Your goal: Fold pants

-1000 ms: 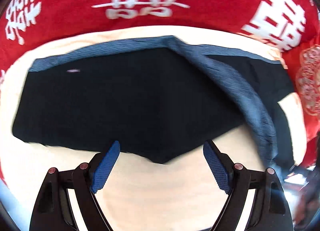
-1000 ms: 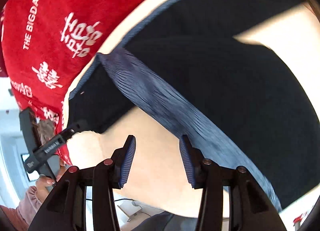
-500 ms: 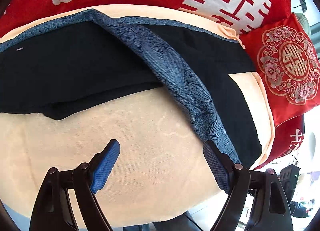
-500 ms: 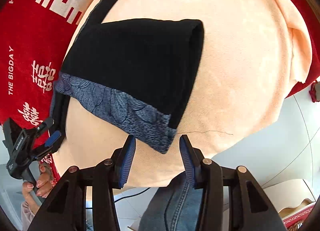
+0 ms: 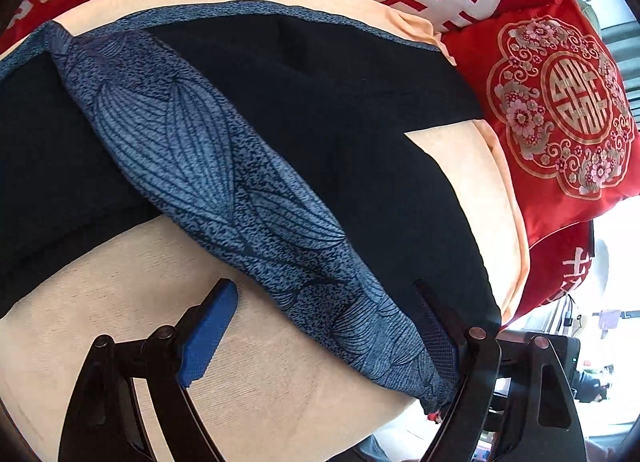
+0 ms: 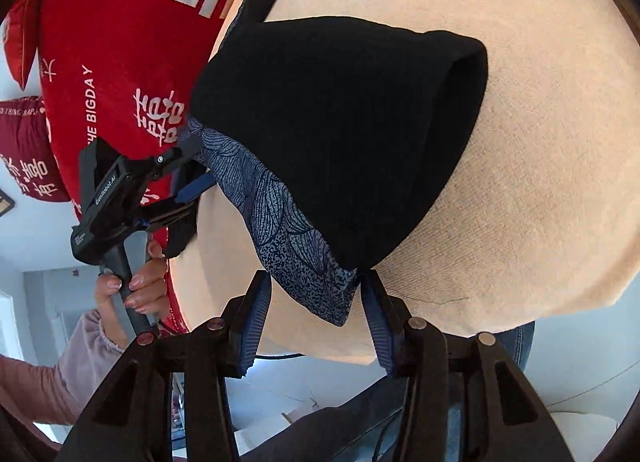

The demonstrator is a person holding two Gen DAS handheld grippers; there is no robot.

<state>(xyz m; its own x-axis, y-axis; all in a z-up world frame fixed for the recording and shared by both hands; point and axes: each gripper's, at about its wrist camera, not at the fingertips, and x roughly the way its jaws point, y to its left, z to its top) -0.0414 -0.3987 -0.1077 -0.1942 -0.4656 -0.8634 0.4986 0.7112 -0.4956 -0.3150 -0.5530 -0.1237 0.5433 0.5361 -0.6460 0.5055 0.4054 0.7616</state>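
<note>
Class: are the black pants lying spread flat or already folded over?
Folded over: the pants show a rounded doubled edge, and their patterned waistband lies diagonally across the black fabric.

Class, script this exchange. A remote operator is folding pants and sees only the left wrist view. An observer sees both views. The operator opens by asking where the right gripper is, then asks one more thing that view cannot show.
Operator: My left wrist view shows no right gripper. Where is it?
Observer: The right gripper sits at the near corner of the blue patterned waistband. Its fingers stand apart, one on each side of that corner, and are not clamped.
Operator: How do the pants lie over there?
Observer: The black pants are doubled over. A rounded fold edge rests on the peach cushion.
</note>
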